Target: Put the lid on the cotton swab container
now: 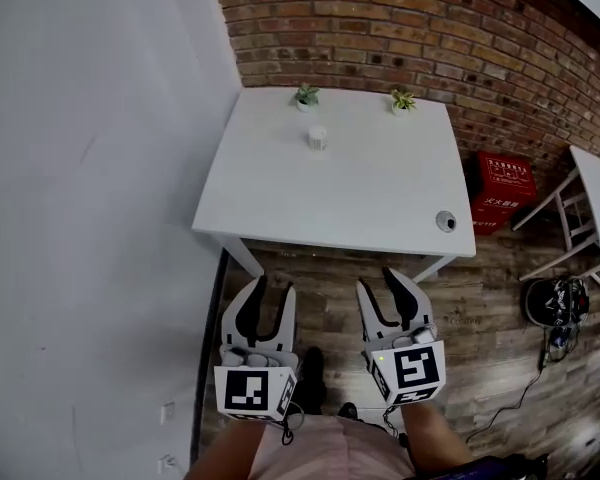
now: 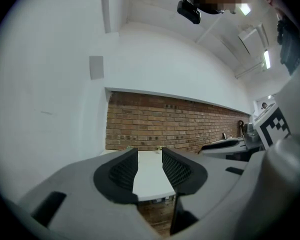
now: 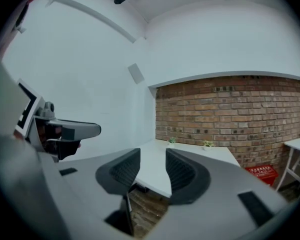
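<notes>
Standing far ahead on the counter, the swab container is centred between left gripper and right gripper; both pairs of fingers are held parted, empty.

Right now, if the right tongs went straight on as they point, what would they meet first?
Probably the near edge of the white table; nothing shows between it and the open, empty right tongs, though height is hard to judge.

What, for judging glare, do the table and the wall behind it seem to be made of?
Table: probably laminated or painted board, smooth matte white; even colour, no grain. Wall: bare brick, rough and reddish; mortar lines show.
</notes>
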### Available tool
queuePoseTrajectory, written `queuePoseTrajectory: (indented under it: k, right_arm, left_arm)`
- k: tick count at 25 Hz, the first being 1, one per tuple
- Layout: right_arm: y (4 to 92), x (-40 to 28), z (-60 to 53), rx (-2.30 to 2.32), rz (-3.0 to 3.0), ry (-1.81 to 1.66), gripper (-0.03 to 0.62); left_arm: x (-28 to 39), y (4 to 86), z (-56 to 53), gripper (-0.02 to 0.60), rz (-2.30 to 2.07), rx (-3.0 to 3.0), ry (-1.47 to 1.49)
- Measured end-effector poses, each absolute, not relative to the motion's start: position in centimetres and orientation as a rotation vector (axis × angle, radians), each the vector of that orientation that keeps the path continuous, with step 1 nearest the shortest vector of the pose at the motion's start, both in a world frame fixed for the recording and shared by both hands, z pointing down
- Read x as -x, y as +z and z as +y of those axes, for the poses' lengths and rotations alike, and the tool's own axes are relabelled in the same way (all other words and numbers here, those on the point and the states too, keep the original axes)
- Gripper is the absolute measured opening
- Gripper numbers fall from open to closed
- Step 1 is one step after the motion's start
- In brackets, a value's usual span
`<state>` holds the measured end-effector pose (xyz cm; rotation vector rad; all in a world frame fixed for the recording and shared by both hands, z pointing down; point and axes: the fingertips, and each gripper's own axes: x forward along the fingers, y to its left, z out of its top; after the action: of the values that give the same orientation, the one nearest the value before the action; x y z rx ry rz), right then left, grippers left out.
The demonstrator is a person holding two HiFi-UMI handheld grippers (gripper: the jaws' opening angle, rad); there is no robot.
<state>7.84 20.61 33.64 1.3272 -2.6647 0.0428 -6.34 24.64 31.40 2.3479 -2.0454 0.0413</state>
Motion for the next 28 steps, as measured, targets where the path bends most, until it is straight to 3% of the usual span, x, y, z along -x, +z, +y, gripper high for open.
queuePoseTrajectory:
  k: [10,28]
  right_arm:
    - [28.9,-3.2,12.4,-1.44,-2.654,-0.093,0.15]
    - [33.3,-4.0,0.7,-1.404,-2.623,0.034,0.146]
  left_arm:
    - [11.9,27.5,15.2,0.14,-2.034,-2.438,-0.058]
    - [10.3,33.0,3.0,0.137,-1.935,-2.388,0.054]
